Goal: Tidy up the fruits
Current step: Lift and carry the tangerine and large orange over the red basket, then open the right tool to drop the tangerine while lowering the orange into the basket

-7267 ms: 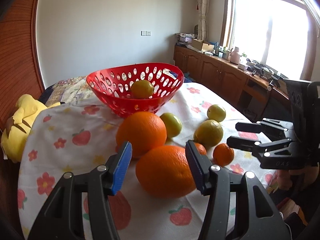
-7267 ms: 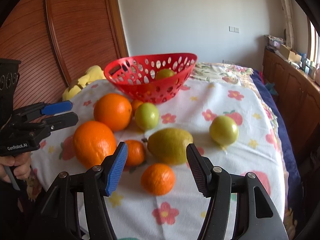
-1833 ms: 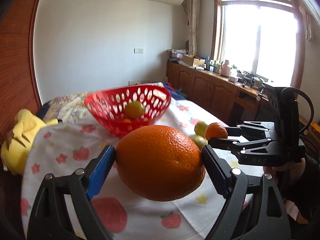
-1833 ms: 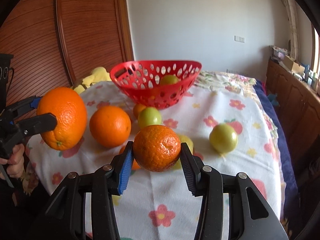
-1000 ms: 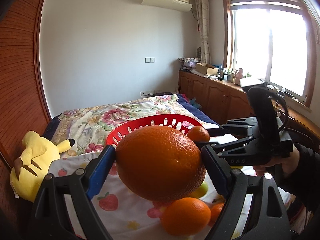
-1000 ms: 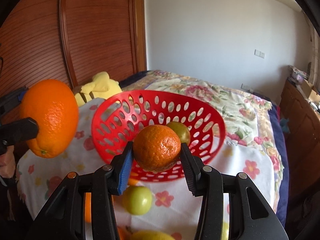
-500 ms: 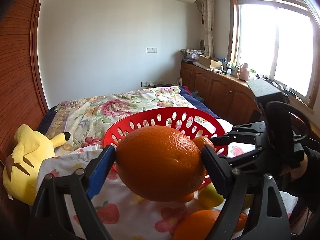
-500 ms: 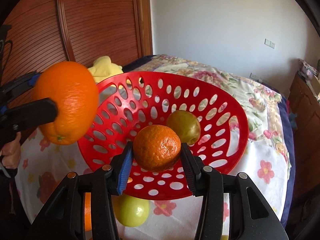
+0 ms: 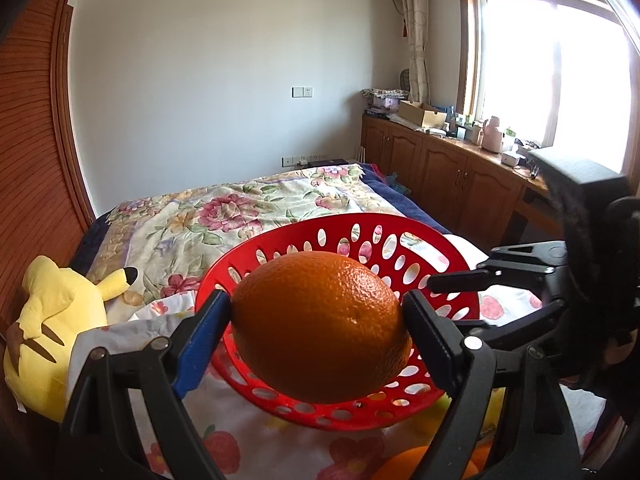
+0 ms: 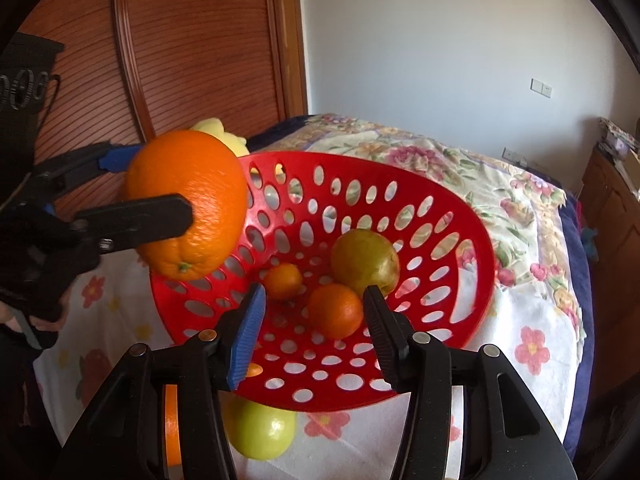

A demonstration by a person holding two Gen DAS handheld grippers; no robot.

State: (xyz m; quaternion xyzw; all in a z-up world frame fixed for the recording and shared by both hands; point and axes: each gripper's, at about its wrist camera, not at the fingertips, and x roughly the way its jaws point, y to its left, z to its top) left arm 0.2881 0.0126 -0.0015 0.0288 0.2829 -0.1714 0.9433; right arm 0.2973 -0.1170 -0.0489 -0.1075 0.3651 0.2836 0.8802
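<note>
Left gripper (image 9: 316, 330) is level, jaws clamped on the big orange (image 9: 320, 326), long axis running 9 to 3, hiding much of the red basket (image 9: 424, 240) behind it. Right wrist view: right gripper (image 10: 314, 330) hangs over the basket, jaws apart around nothing; small orange (image 10: 335, 310) lies inside, the green fruit (image 10: 262, 430) at 6 is half hidden under the rim.

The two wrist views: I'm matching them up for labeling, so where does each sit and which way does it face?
Left wrist: on the left gripper, facing the window wall across the red basket; its fingers clamp the large orange.
Right wrist: on the right gripper, open, looking down into the basket toward the wooden wall; a hand shows at left.
Shared: basket, large orange, yellow plush, each other's gripper.
</note>
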